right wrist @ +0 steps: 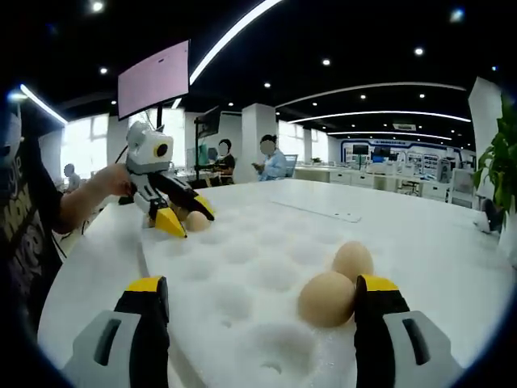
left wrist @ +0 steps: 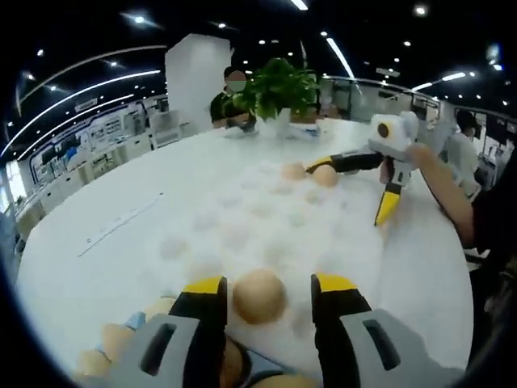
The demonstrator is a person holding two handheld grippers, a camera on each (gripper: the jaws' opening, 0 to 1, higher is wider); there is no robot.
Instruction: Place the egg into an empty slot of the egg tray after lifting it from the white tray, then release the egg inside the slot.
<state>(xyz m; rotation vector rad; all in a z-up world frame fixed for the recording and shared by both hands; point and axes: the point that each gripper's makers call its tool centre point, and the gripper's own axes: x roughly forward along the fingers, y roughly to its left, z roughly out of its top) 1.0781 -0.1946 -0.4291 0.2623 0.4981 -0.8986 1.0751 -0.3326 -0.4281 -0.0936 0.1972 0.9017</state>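
Observation:
The white foam egg tray (left wrist: 242, 218) with round slots lies on a white table. A tan egg (left wrist: 258, 295) sits in a near-edge slot between the jaws of my left gripper (left wrist: 268, 284), which is open with a gap on each side. In the right gripper view that egg (right wrist: 196, 220) sits between the left gripper's (right wrist: 186, 217) yellow tips. Two more eggs (right wrist: 327, 299) (right wrist: 353, 260) rest in slots by the right jaw of my open right gripper (right wrist: 262, 287). The right gripper (left wrist: 355, 187) appears at the tray's far side, beside those eggs (left wrist: 325, 175).
Several loose eggs (left wrist: 113, 339) lie below my left jaw at the tray's near edge. A potted plant (left wrist: 279, 89) stands at the far side of the table (left wrist: 97, 242). A person's arm (left wrist: 440, 182) holds the right gripper. People sit at desks behind (right wrist: 271, 158).

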